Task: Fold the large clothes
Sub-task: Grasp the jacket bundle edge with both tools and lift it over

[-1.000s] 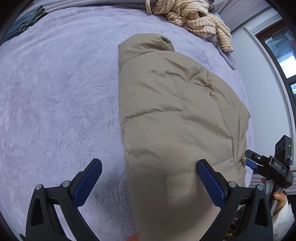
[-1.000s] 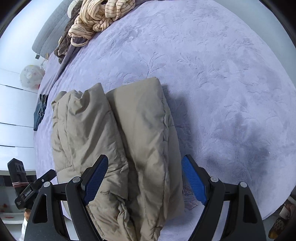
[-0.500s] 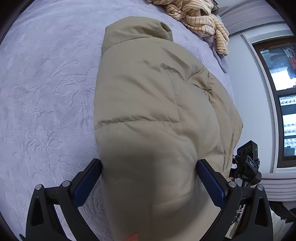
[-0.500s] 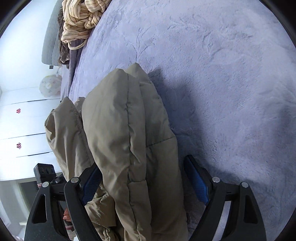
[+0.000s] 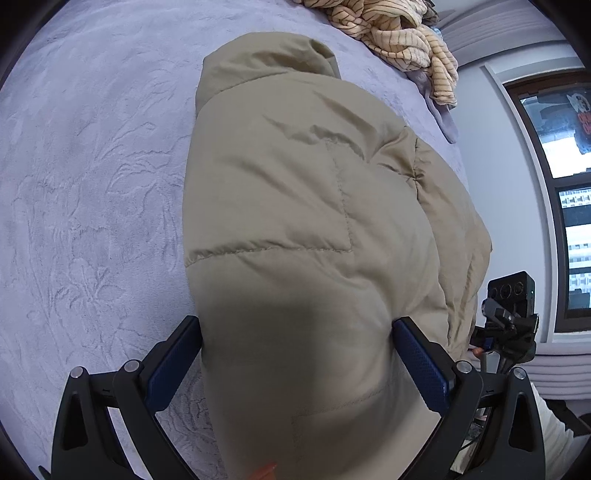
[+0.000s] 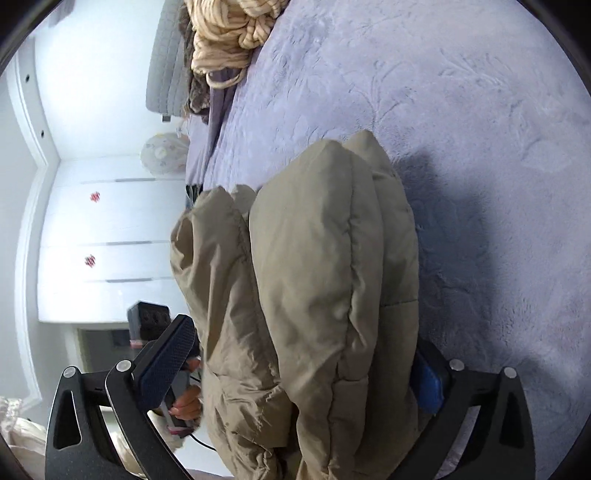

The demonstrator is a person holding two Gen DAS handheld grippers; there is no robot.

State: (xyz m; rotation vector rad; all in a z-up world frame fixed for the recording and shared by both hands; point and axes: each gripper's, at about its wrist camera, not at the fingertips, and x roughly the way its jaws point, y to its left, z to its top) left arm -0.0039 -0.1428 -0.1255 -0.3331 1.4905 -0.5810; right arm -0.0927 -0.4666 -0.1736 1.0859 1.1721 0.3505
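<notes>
A beige puffer jacket (image 5: 303,206) lies folded lengthwise on a lavender bedspread (image 5: 85,177). My left gripper (image 5: 295,354) is wide open, its blue-padded fingers on both sides of the jacket's near end. In the right wrist view the jacket (image 6: 317,280) bulges up between the fingers of my right gripper (image 6: 299,354), also wide open; the right pad (image 6: 428,384) is partly hidden by fabric. The right gripper shows at the jacket's far side in the left wrist view (image 5: 509,325).
A striped cream garment (image 5: 399,33) lies heaped at the bed's far end, also in the right wrist view (image 6: 229,33). A window (image 5: 565,184) and wall stand beyond the bed's right edge. White wardrobe doors (image 6: 103,236) stand beyond the bed's edge.
Both grippers have moved in around the jacket's end, which now fills the space between their fingers. The jacket's end looks raised off the bedspread.
</notes>
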